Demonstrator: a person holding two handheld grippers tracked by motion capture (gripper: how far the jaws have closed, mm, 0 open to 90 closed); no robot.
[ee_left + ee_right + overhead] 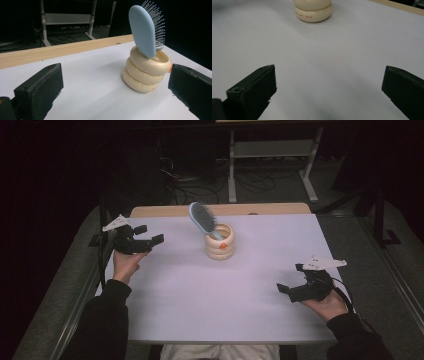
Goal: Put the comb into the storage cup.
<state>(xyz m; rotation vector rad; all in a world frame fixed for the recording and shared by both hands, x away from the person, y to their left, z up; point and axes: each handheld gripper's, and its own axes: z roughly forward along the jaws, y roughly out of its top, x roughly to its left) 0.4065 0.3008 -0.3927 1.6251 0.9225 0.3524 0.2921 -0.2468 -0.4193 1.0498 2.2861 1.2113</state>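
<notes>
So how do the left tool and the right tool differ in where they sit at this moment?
The left tool sits far back on the table's left side, level with the cream ringed holder and hairbrush; the right tool sits nearer the person, on the right. The left tool's view faces the holder close up; the right tool's catches just its base. Both are open, holding nothing.

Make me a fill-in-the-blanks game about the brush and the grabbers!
1. The hairbrush stands in a cream ____.
2. The back of the hairbrush is light ____.
3. The left gripper and right gripper both have their jaws ____.
4. The holder sits on a ____ table.

Missing words: holder; blue; open; white
</notes>
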